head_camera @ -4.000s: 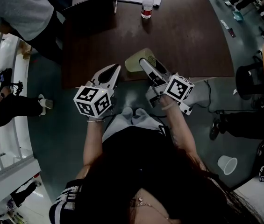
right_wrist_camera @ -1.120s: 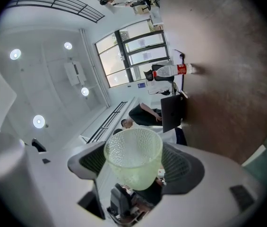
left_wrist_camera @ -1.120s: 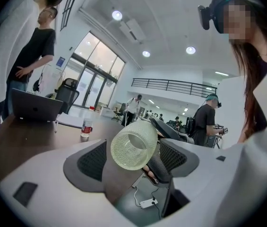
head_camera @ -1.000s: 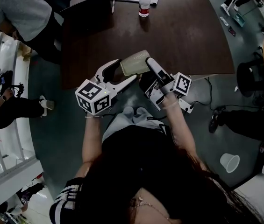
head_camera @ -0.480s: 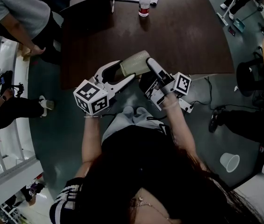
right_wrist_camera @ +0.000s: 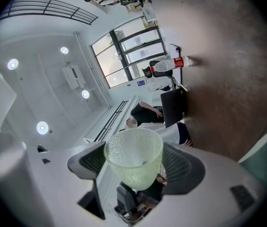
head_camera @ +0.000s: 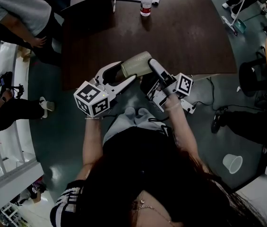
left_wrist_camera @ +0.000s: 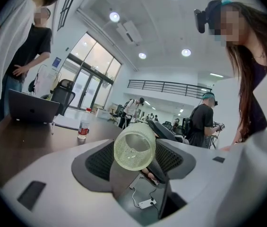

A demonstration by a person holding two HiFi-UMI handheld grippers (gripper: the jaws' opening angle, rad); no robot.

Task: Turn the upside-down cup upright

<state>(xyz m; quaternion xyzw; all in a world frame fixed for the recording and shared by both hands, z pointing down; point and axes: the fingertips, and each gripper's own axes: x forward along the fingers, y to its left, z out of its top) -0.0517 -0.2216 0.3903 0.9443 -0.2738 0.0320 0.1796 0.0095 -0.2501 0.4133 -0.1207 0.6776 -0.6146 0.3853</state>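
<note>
I clamp the cup (head_camera: 135, 63) sideways between the right gripper (head_camera: 148, 64) jaws; the left gripper (head_camera: 126, 71) jaws have just been closing onto it; uprighting remains.

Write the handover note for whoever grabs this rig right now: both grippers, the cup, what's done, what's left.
Left gripper: jaws have just been closing on one end of the cup, with the pads against its wall.
Right gripper: shut on the cup's other end.
Cup: on its side in the air between both grippers, over the near edge of the table.
Done: cup is off the table and tipped to its side.
Left: finish the turn to mouth up, set it on the table, release.
</note>
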